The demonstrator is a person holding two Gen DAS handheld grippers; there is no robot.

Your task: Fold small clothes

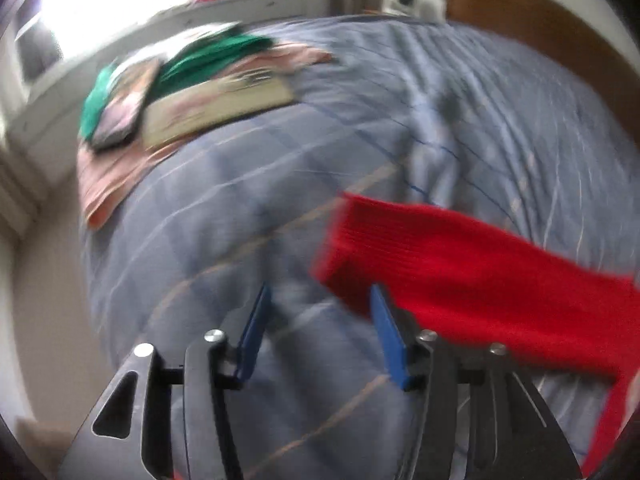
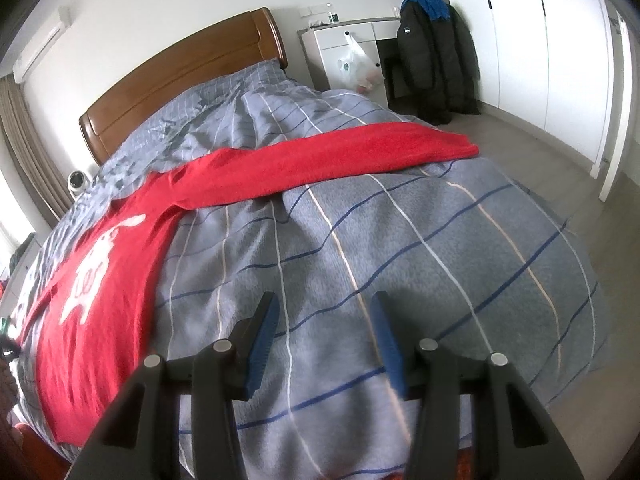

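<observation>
A small red sweater [image 2: 100, 300] with a white print lies flat on the grey checked duvet [image 2: 400, 240]. One sleeve [image 2: 340, 156] stretches out to the right. In the blurred left wrist view the other sleeve [image 1: 460, 272] lies just ahead and right of my left gripper [image 1: 320, 312], its cuff near the right fingertip. The left gripper is open and empty. My right gripper [image 2: 324, 316] is open and empty above bare duvet, right of the sweater's body and below the stretched sleeve.
A pile of folded clothes, green [image 1: 208, 60] and pink [image 1: 112, 176], lies at the duvet's far left corner. A wooden headboard [image 2: 180, 80] stands at the back. A white cabinet [image 2: 348, 52] and a dark coat [image 2: 436, 60] stand beyond the bed's right side.
</observation>
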